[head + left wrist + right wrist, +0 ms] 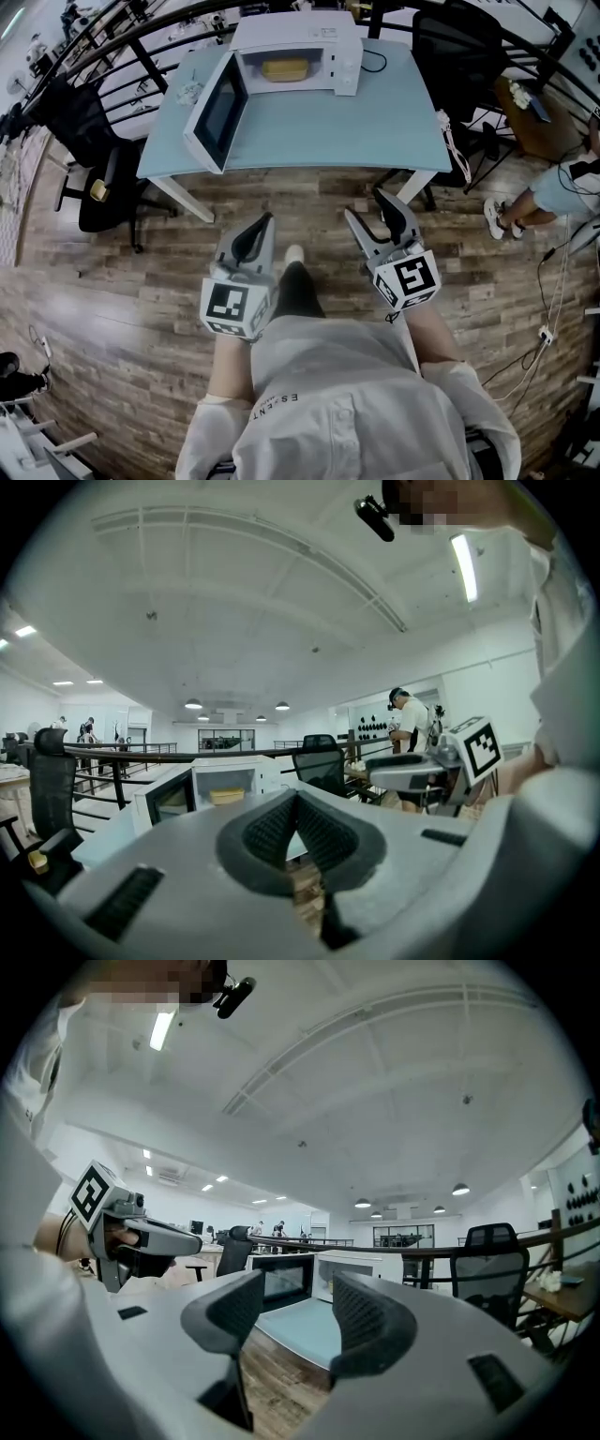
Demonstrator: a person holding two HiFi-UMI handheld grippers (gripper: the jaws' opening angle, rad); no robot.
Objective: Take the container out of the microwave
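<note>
On the far part of the pale blue table (356, 131) stands the white microwave (298, 56), and its door (217, 114) is swung fully open to our left side. Inside the cavity we see the container (284, 68). It is yellowish and low, it sits on the floor of the oven, and nothing touches it. In the left gripper view the same container shows as a small yellow shape behind the open door.

We stand on the wooden floor (112, 281) in front of the table, well apart from the microwave, and one shoe (293, 253) shows between our two tools. We hold both grippers before our body, about level, and both point toward the table.

The left gripper (265, 218) has its two ribbed pads pressed together at the tips, and nothing is between them. The right gripper (367, 206) has its jaws spread wide. In its own view only the table edge and the floor appear in the gap, so it holds nothing. The marker cube of each gripper sits close to our hands.

A black office chair (103, 178) stands at the left corner of the table and another black chair (450, 47) behind its right side. At the right edge of the head view another person (553, 192) is partly visible, near a small wooden desk (530, 117).
</note>
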